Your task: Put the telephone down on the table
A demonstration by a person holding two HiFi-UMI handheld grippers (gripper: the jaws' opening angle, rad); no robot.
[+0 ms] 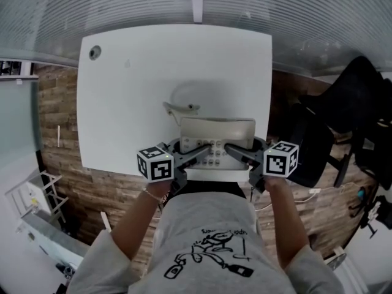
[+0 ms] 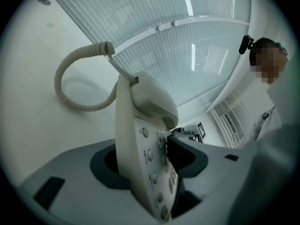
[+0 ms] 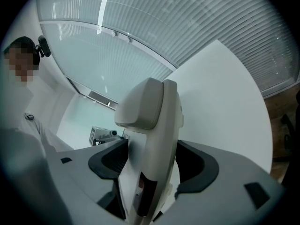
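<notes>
Held over the near edge of a white table, right of its middle: a beige desk telephone, keypad up. Clamped on its left side by the left gripper, jaws partway apart, pads pressed against the body beside the buttons. Clamped on its right side by the right gripper, pads tight on the casing. Handset seated in the cradle at the far end, coiled cord looping out to the left over the tabletop. Cannot tell whether the base touches the top. Round cable hole at the table's far left corner. Beyond the far edge, slatted blinds. Below, wood-plank floor; to the right, a black office chair.
</notes>
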